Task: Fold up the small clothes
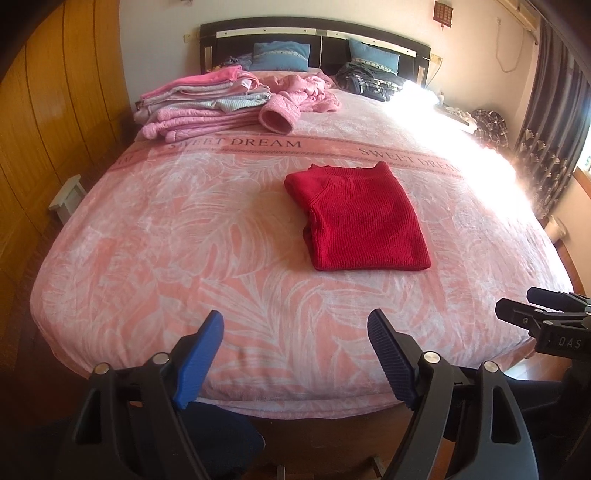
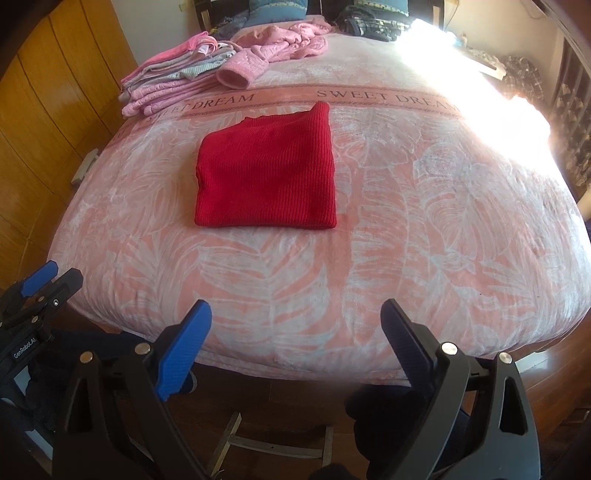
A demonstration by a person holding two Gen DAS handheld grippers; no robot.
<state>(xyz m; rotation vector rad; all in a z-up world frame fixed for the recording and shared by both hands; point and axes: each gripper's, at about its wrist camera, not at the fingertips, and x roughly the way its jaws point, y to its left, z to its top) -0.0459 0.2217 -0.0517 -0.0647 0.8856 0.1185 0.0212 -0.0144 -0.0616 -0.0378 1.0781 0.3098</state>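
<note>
- left wrist view: a wooden wardrobe (image 1: 44, 110) fills the left wall, and a bed (image 1: 258, 295) with a pink leaf-print blanket marked "sweet dream" takes up most of the room.
- at the bed's far left lies a stack of folded pink and grey clothes (image 1: 199, 103); just right of it is a loose pink garment (image 1: 295, 99), then blue pillows (image 1: 280, 55) against a dark headboard (image 1: 314, 33), and a dark plaid heap (image 1: 369, 83).
- strong sunlight washes out the bed's far right side, so detail there is hard to read; dark curtains (image 1: 554, 129) hang beyond it.
- the left gripper (image 1: 295, 354) hangs off the near foot of the bed, its blue-padded fingers (image 1: 199, 358) spread wide and gripping nothing.
- right wrist view: the right gripper (image 2: 295, 343) sits level beside it at the bed's near edge, fingers likewise wide apart and empty; the left one shows at the frame's left edge.
- the red knit sweater (image 1: 354, 218) lies folded into a neat rectangle, flat on the blanket near the bed's middle, well apart from both grippers and from the pink stack, its ribbed knit smooth and its near edge straight.
</note>
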